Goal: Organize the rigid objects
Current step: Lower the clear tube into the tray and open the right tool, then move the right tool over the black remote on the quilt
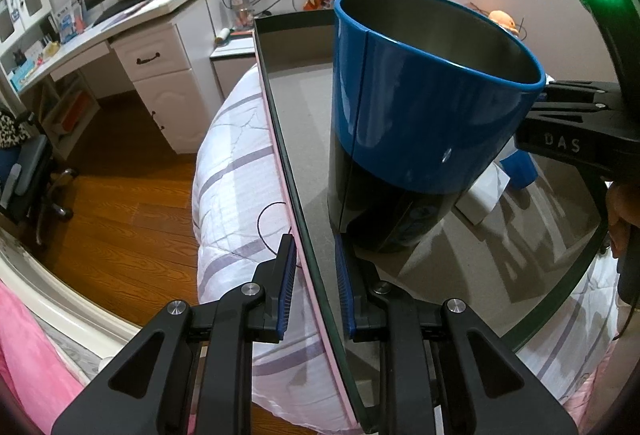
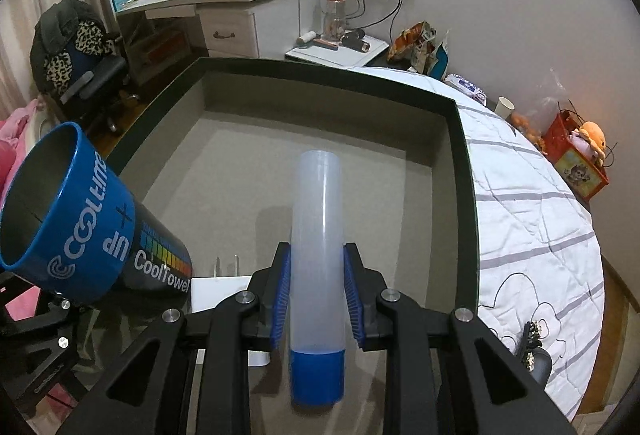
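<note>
A blue and black CoolTowel can stands open-topped in a shallow grey tray with a dark rim. It also shows in the right wrist view at the left. My left gripper straddles the tray's side wall; its blue pads sit on either side of the rim, whether they touch it is unclear. My right gripper is shut on a clear plastic tube with a blue cap, held over the tray floor. In the left wrist view my right gripper's fingers are behind the can.
A white plug adapter lies in the tray beside the can. The tray rests on a bed with a striped white quilt. A white desk, an office chair and a red box with a toy surround the bed.
</note>
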`<state>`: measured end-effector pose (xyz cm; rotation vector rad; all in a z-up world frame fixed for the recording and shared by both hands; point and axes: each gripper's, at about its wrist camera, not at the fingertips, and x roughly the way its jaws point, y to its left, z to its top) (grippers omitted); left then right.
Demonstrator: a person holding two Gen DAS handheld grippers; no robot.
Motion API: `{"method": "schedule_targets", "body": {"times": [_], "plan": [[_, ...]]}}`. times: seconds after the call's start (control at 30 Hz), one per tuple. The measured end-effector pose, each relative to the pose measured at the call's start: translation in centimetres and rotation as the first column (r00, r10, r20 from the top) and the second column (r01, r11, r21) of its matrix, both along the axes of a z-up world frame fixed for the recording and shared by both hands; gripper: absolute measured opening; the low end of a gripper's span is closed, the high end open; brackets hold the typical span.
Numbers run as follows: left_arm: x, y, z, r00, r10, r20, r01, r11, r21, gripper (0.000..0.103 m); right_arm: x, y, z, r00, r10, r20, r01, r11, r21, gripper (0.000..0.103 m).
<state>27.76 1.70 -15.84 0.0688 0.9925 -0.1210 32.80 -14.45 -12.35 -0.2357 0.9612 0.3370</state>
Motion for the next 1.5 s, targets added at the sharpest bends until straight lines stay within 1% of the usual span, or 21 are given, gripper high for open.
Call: {"method": "schedule_targets", "body": {"times": [0.23, 0.3, 0.33, 0.43, 0.5, 0.57, 0.6, 0.7, 0.77, 0.83, 0.9, 1.07, 1.17, 1.3, 1.37, 1.43, 1.5], "plan": [[0.0, 0.0, 0.0, 1.0, 0.001, -0.001, -0.001, 1.0, 0.004, 0.019, -0.6, -0.2, 1.2, 0.999, -0.014, 0.041, 0.013, 1.0, 0.021, 0.027], [0.1, 0.0, -0.1, 1.0, 0.002, -0.002, -0.002, 1.0, 0.007, 0.019, -0.9, -0.3, 1.7, 0.998, -0.021, 0.054, 0.02, 1.0, 0.014, 0.035], [0.1, 0.0, -0.1, 1.0, 0.002, -0.003, -0.002, 1.0, 0.007, 0.019, -1.2, -0.5, 2.1, 0.997, -0.024, 0.068, 0.023, 1.0, 0.017, 0.04], [0.1, -0.1, 0.0, 1.0, 0.002, -0.003, -0.002, 1.0, 0.009, 0.019, -2.0, -1.0, 3.3, 0.994, -0.038, 0.101, 0.034, 0.999, 0.035, 0.042], [0.0, -0.1, 0.0, 1.0, 0.003, -0.003, -0.003, 1.0, 0.011, 0.019, -2.9, -1.4, 4.4, 0.989, -0.055, 0.136, 0.05, 0.998, 0.038, 0.047], [0.1, -0.2, -0.1, 1.0, 0.003, -0.004, -0.003, 1.0, 0.012, 0.019, -3.4, -1.7, 5.3, 0.984, -0.066, 0.169, 0.06, 0.997, 0.039, 0.055], [0.0, -0.2, 0.0, 1.0, 0.003, -0.003, -0.003, 1.0, 0.013, 0.019, -4.0, -2.1, 5.9, 0.979, -0.072, 0.189, 0.065, 0.997, 0.044, 0.056], [0.0, -0.2, -0.1, 1.0, 0.004, -0.003, -0.004, 1.0, 0.013, 0.019, -5.0, -2.8, 6.9, 0.973, -0.092, 0.213, 0.082, 0.995, 0.056, 0.059], [0.0, -0.2, -0.1, 1.0, 0.004, -0.003, -0.004, 1.0, 0.012, 0.019, -5.8, -3.6, 7.5, 0.965, -0.116, 0.236, 0.106, 0.993, 0.056, 0.071], [0.1, -0.2, -0.1, 1.0, 0.003, -0.004, -0.003, 1.0, 0.013, 0.019, -6.6, -4.5, 8.0, 0.955, -0.139, 0.261, 0.128, 0.99, 0.059, 0.08], [0.1, -0.2, -0.1, 1.0, 0.003, -0.003, -0.003, 1.0, 0.012, 0.019, -7.5, -5.7, 8.2, 0.947, -0.167, 0.275, 0.155, 0.986, 0.066, 0.08], [0.1, -0.3, -0.1, 1.0, 0.004, -0.003, -0.004, 1.0, 0.013, 0.019, -10.3, -9.6, 7.6, 0.923, -0.269, 0.275, 0.257, 0.963, 0.079, 0.08], [0.1, -0.3, -0.1, 1.0, 0.004, -0.003, -0.004, 1.0, 0.012, 0.019, -11.4, -11.8, 6.5, 0.911, -0.323, 0.257, 0.315, 0.946, 0.073, 0.08], [0.0, -0.3, -0.1, 1.0, 0.005, -0.004, -0.005, 1.0, 0.012, 0.019, -12.8, -14.3, 4.1, 0.898, -0.387, 0.211, 0.379, 0.922, 0.077, 0.08], [0.0, -0.3, -0.1, 1.0, 0.004, -0.004, -0.004, 1.0, 0.014, 0.019, -13.4, -15.1, 2.9, 0.897, -0.403, 0.184, 0.393, 0.915, 0.087, 0.08], [0.0, -0.3, -0.1, 1.0, 0.005, -0.004, -0.005, 1.0, 0.014, 0.019, -14.0, -15.6, 2.0, 0.895, -0.41, 0.177, 0.397, 0.912, 0.102, 0.08], [-0.1, -0.3, 0.0, 1.0, 0.006, -0.004, -0.006, 1.0, 0.017, 0.019, -14.2, -15.5, 1.4, 0.901, -0.401, 0.163, 0.386, 0.915, 0.116, 0.08]]}}
